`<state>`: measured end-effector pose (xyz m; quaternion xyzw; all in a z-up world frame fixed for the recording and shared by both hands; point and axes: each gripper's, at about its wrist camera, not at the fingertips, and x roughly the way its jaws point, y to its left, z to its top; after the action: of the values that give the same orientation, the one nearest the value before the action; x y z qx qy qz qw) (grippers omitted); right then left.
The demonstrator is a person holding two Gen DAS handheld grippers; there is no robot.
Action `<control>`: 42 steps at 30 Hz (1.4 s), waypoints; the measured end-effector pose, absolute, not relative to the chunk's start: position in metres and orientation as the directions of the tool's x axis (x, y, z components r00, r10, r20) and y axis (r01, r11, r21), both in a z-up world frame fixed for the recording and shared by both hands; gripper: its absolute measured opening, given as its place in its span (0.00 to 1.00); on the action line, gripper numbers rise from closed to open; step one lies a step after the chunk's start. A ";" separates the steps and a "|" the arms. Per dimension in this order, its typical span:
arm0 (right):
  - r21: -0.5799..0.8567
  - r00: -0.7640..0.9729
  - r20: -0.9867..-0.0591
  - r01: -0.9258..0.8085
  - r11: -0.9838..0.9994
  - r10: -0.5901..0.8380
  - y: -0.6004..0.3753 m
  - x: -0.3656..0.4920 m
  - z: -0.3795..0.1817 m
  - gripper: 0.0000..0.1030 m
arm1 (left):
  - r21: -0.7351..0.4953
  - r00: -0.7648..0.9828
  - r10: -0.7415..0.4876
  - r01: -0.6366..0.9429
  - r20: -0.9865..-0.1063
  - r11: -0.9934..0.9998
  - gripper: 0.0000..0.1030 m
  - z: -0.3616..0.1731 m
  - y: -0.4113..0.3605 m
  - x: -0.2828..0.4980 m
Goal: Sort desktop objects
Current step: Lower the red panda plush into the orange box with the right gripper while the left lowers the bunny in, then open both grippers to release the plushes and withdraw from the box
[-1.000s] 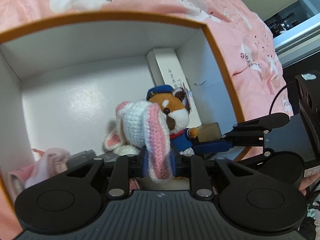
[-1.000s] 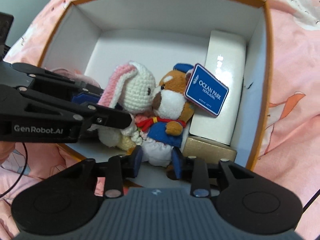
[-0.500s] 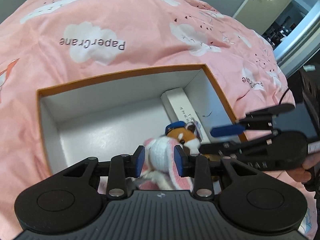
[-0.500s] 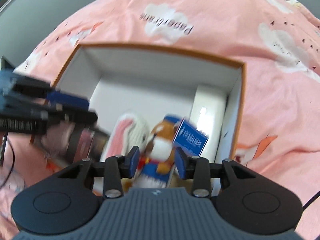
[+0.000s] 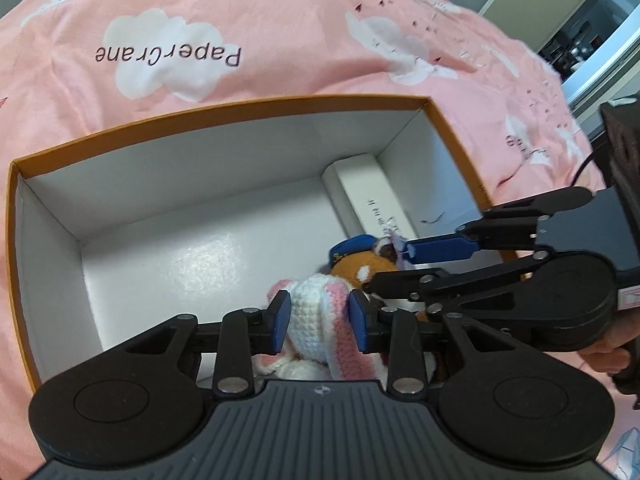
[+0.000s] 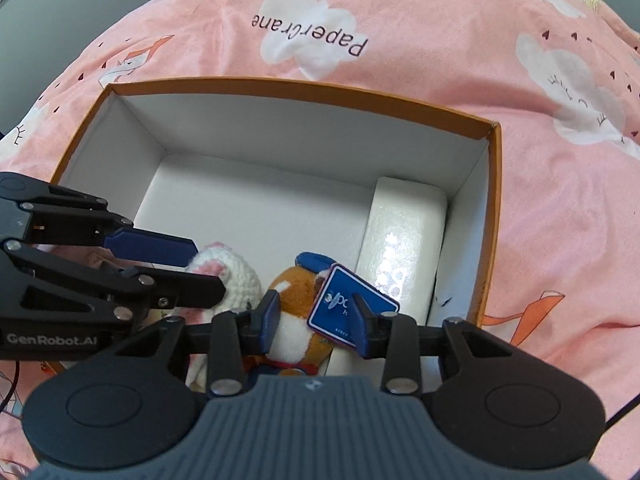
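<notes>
An orange-rimmed white box [image 5: 240,112] [image 6: 304,88] lies on a pink cloth. Inside stand a white-and-pink knitted bunny [image 5: 316,312] [image 6: 236,276] and, right of it, a brown bear in blue [image 5: 360,268] [image 6: 294,292] with a blue tag [image 6: 332,304]. My left gripper [image 5: 319,320] [image 6: 210,270] hovers open over the bunny, which shows between the pads but lower down. My right gripper [image 6: 316,320] [image 5: 388,264] hangs over the bear. Its jaws are closing a little, and the bear's head sits below them, untouched.
A long white carton [image 5: 368,196] [image 6: 404,232] lies along the box's right wall. The left and far parts of the box floor are bare. The pink printed cloth [image 5: 280,20] surrounds the box. A hand [image 5: 608,356] grips the right tool.
Both grippers have drawn back from the toys, which look smaller, and the whole box rim shows. The bunny's ear no longer hangs between the left pads, nor do the right pads flank the bear's legs.
</notes>
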<state>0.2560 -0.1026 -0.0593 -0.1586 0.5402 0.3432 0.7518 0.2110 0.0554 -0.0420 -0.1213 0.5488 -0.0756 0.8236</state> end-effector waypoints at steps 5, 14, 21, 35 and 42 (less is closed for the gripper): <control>0.145 0.160 -0.925 -0.690 0.710 0.344 -0.105 0.257 -0.061 0.34 | -0.227 0.371 -0.200 -0.029 -0.907 0.974 0.32 -0.050 0.058 0.214; 0.147 0.155 -0.924 -0.700 0.698 0.350 -0.101 0.253 -0.062 0.33 | -0.226 0.367 -0.210 0.000 -0.906 0.974 0.27 -0.052 0.046 0.216; 0.158 0.170 -0.917 -0.679 0.717 0.362 -0.104 0.254 -0.058 0.35 | -0.249 0.390 -0.219 -0.029 -0.894 0.968 0.28 -0.048 0.050 0.214; 0.136 0.389 -0.763 -0.684 0.717 0.516 -0.150 0.172 0.020 0.36 | -0.259 0.636 -0.234 0.056 -0.735 0.964 0.34 0.037 0.043 0.136; 0.130 0.491 -0.673 -0.657 0.742 0.553 -0.178 0.112 0.036 0.42 | -0.189 0.695 -0.248 0.162 -0.675 0.969 0.42 0.056 0.010 0.080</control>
<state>0.1124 -0.1777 0.0362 -0.0721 0.3617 0.3517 0.8604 0.0805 0.0103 0.0556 -0.0571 0.3744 -0.1116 0.9188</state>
